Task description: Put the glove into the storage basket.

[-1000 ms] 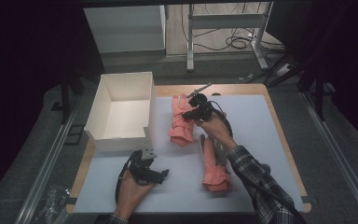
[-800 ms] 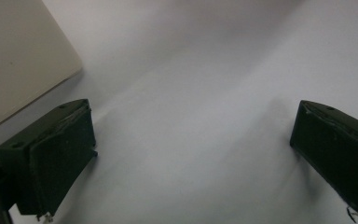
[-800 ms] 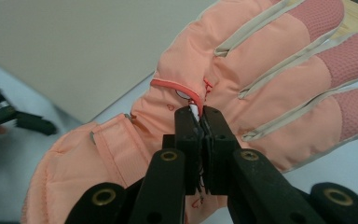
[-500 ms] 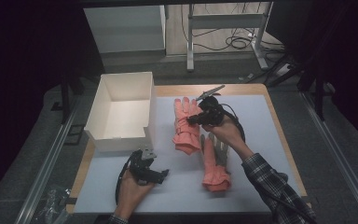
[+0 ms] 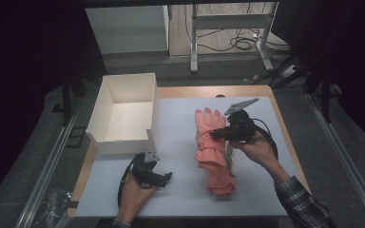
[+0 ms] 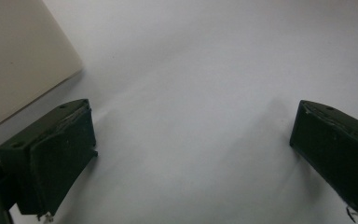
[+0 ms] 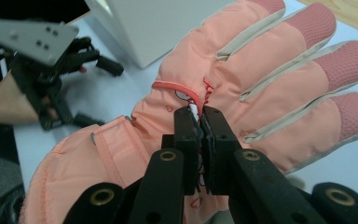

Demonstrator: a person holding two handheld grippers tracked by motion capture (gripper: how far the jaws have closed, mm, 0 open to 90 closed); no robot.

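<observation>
Right gripper pinches a pink glove at mid-table, jaws closed on a fold of its back.

The glove lies lengthwise, fingers pointing away from the person toward the far edge, cuff nearest; a second glove peeks out from under it beside the right hand. A white box stands open to the left, well apart. The left gripper rests on the bare white mat near the box, jaws wide open and empty. The glove is padded salmon fabric with grey seams and textured fingertips.
</observation>
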